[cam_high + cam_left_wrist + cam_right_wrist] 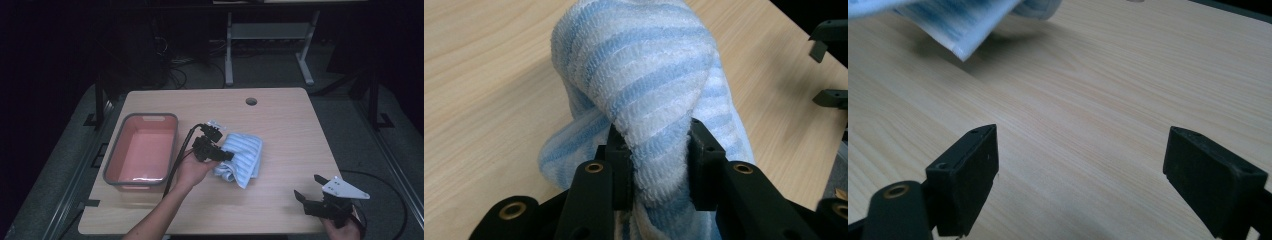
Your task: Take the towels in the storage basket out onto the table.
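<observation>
**benchrat:** So the left hand-held gripper (654, 165) has its jaws clamped on a bunched fold of the blue-striped towel (644, 85). You can see the terry pinched tight between the two pads in the left gripper view. The rest of the towel lies on the worktop (280, 125) just ahead of and to the right of that gripper, partly folded. Any tips for handling it from here?

**foldguy:** Looks to me like a lift-and-move, probably toward the pink tub (142, 150) sitting right beside that gripper on its left. Grip seems decent, but it's only got one bunch, so I'd keep the squeeze on and lift slowly. The loose end will drag and could unroll. Get it fully off the wood before swinging sideways.

**benchrat:** What about the other one?

**foldguy:** Right hand-held gripper (311, 191) is well apart from the towel, down near the front edge, jaws spread wide with nothing between them, just bare wood under it. It could come in and catch the dangling corner if things go floppy.

**benchrat:** Room to move?

**foldguy:** Plenty. Open wood beyond and to the right of the left gripper. The tub's grey rim is the one thing to clear, so carry the towel high enough over the near wall. Also watch the cable (180, 150) trailing along the tub side.
</observation>
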The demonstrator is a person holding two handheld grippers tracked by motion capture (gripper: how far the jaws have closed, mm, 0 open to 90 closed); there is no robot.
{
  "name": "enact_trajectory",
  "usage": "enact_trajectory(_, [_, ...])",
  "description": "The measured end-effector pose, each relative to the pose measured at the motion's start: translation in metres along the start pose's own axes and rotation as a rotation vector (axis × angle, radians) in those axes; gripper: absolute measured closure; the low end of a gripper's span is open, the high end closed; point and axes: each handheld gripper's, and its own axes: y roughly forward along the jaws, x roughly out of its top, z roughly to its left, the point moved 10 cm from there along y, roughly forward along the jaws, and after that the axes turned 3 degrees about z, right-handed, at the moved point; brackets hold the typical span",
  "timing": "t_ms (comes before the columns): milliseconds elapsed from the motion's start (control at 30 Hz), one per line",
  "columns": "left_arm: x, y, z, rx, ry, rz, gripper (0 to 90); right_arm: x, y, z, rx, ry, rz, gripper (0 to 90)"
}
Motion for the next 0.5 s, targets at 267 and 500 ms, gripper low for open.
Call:
enact_trajectory(267, [-0.002,0.014,-0.003,-0.025,-0.026,0.0,68.2,-0.001,-0.001,-0.001,0.0,0.007,0.0,14.1])
enact_trajectory(500, [-0.004,0.024,-0.003,-0.014,-0.013,0.024,67.9,-0.001,0.0,0.0,0.003,0.007,0.003,14.1])
